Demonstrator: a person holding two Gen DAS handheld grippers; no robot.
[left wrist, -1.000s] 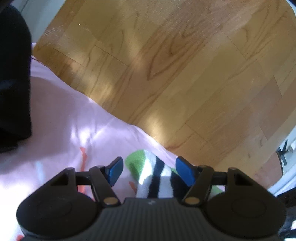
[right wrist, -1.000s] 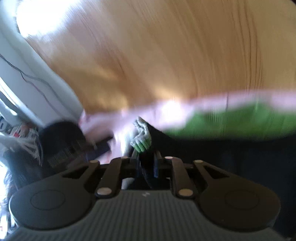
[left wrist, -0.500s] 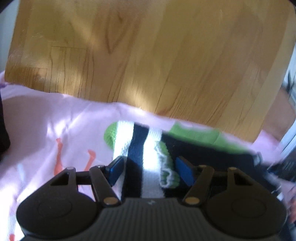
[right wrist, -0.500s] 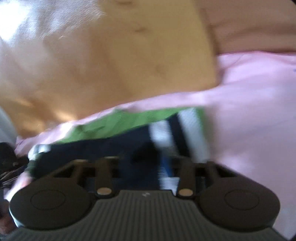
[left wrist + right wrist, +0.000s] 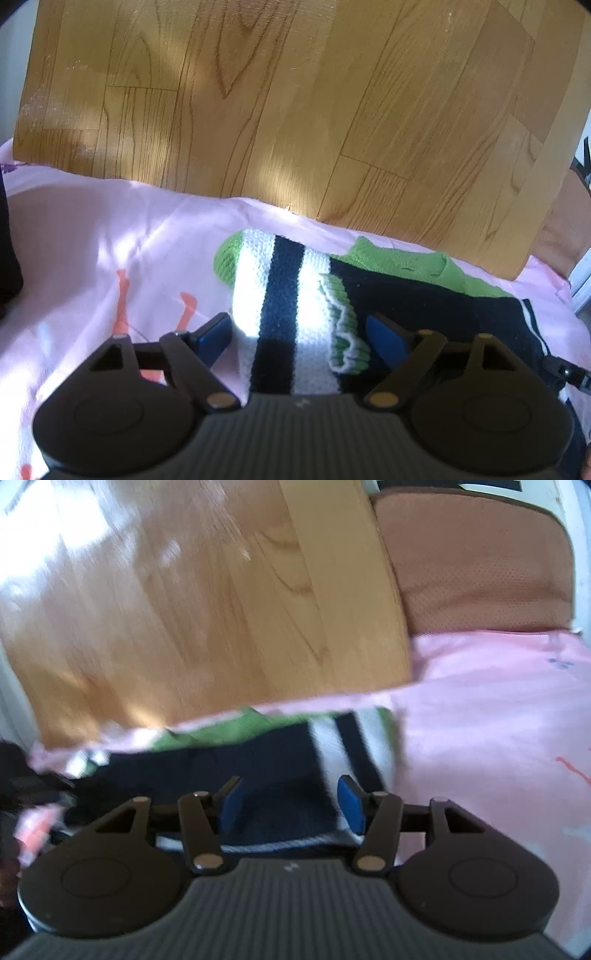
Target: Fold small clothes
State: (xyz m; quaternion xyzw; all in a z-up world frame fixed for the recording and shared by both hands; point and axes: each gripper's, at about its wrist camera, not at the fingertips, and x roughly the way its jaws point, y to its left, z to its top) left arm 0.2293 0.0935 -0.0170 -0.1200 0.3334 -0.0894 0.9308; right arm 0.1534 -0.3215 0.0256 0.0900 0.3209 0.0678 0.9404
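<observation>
A pale pink printed bedsheet (image 5: 92,258) covers a bed set against a honey-coloured wood-grain board (image 5: 295,110), and on the sheet, just below the board's lower edge, lies the task's thing: a knitted sock striped in green, white and navy (image 5: 282,280), with a second, mostly navy knitted piece edged in green (image 5: 424,295) touching its right side. The left gripper (image 5: 299,332) hovers over the striped sock with its blue-padded fingers (image 5: 216,334) spread wide, holding nothing. The right gripper (image 5: 288,805) hangs above the navy piece, fingers likewise well apart and empty.

The garments appear laid out and released, so the work seems to stand between placing and folding; the next move likely calls for closing on one end of the sock and carrying it over the other.

The right view is motion-blurred, the socks' near ends vanish under both gripper bodies, and whether the ruffled green-and-white cuff (image 5: 345,328) belongs to the striped sock or the navy piece cannot be told.
</observation>
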